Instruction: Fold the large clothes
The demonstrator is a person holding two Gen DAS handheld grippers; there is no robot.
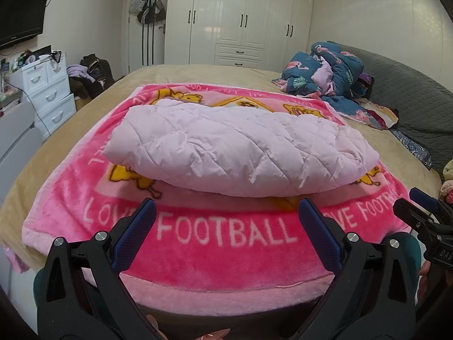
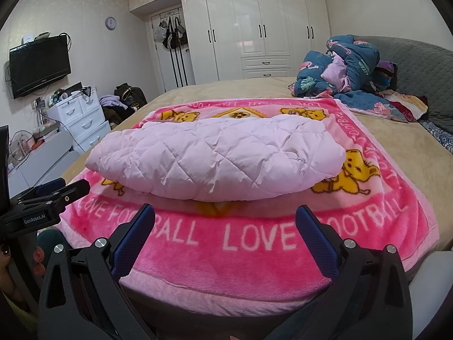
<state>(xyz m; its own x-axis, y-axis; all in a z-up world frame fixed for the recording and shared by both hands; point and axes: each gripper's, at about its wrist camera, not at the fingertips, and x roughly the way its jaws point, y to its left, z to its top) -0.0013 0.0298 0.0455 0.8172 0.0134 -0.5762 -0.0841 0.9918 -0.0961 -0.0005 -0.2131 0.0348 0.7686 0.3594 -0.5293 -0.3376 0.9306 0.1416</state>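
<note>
A pale pink quilted jacket (image 1: pixel 235 150) lies folded into a thick bundle on a pink "LOVE FOOTBALL" blanket (image 1: pixel 223 240) spread over the bed. It also shows in the right wrist view (image 2: pixel 215 161) on the same blanket (image 2: pixel 254 252). My left gripper (image 1: pixel 226 212) is open and empty, held above the blanket's near edge, short of the jacket. My right gripper (image 2: pixel 225 218) is open and empty, also just in front of the jacket. Each gripper shows at the edge of the other's view.
The tan bed (image 1: pixel 70 130) extends around the blanket. A heap of blue patterned bedding (image 1: pixel 328 76) lies at the back right by a grey headboard (image 1: pixel 410 90). White drawers (image 1: pixel 48 90) and clothes stand left; a white wardrobe (image 1: pixel 240 19) behind.
</note>
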